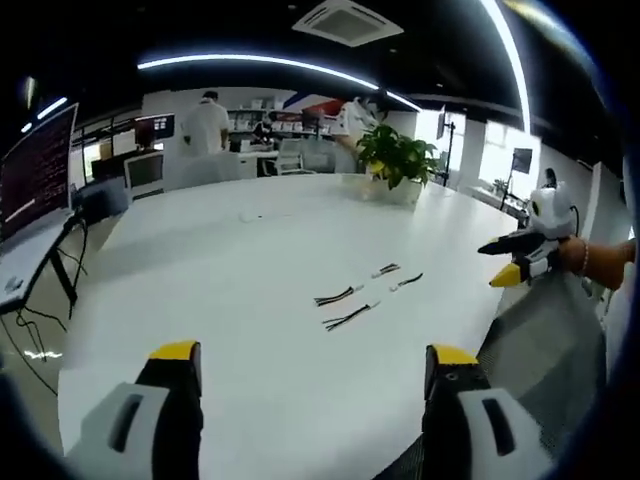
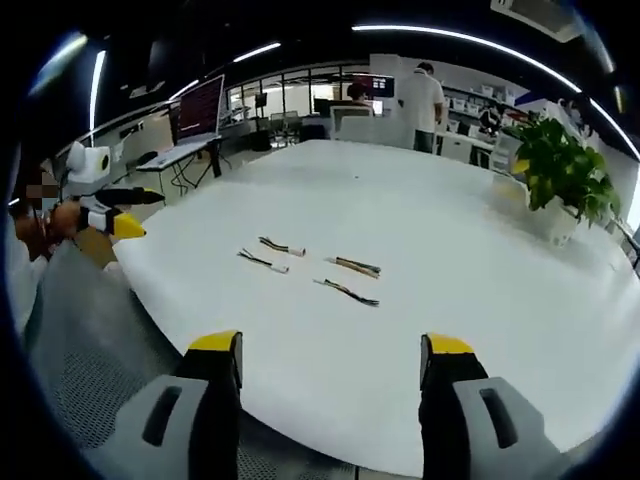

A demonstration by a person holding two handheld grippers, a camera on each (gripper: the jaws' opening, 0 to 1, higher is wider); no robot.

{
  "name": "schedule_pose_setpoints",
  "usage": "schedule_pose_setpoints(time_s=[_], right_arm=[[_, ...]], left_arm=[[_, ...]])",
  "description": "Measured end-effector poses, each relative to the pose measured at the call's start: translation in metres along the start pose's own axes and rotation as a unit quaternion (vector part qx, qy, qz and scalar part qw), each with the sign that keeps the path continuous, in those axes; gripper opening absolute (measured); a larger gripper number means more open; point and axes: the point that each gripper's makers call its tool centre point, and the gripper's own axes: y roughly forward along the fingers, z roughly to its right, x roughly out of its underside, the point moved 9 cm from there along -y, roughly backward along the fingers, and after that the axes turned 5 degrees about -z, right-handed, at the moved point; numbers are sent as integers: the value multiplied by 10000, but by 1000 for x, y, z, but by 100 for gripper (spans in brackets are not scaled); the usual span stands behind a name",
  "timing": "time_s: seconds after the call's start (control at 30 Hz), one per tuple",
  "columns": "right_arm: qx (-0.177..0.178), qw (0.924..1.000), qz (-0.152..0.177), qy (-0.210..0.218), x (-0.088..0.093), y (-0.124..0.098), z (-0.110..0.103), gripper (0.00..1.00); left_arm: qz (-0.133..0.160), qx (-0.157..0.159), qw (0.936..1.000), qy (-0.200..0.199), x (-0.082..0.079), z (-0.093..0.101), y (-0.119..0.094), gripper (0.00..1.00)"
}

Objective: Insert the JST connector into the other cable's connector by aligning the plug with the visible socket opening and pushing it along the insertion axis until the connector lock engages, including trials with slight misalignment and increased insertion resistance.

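Several short JST cables lie loose on the white table (image 1: 230, 260). In the left gripper view they are two dark leads (image 1: 338, 296) (image 1: 350, 317) and two with pale plugs (image 1: 386, 270) (image 1: 407, 282). In the right gripper view the same cables (image 2: 282, 246) (image 2: 263, 261) (image 2: 353, 265) (image 2: 346, 291) sit mid-table. My left gripper (image 1: 313, 355) is open, short of the cables and holding nothing; it is also seen at the table edge (image 2: 140, 212). My right gripper (image 2: 332, 345) is open too, with nothing between its jaws, and comes in hand-held from the right (image 1: 500, 262).
A potted plant (image 1: 395, 155) (image 2: 560, 170) stands toward the far side of the table. A monitor on a stand (image 1: 40, 165) (image 2: 200, 105) is off the table's side. People stand at desks in the background (image 1: 207, 125). The person's grey-clothed lap (image 2: 90, 340) lies below the near table edge.
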Motion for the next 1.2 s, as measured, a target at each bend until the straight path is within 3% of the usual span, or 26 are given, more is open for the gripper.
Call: schedule_pose_setpoints(time_s=[0.23,0.6,0.8,1.2], right_arm=[[-67,9999,-57,-117,-8,8,5,73],[-92,9996,-36,-249,-21,17,14,72],[-95,9983,39,-577,-35,25,20,70],[-31,9932,-198,-1144,-47,38,36,69]], left_arm=[[64,24,9999,97,-10,-7,7,91],[100,100,9976,672,-30,-12,23,89],[167,135,9935,1116,-42,-13,33,88],[125,214,9867,1604,-54,-19,57,83]])
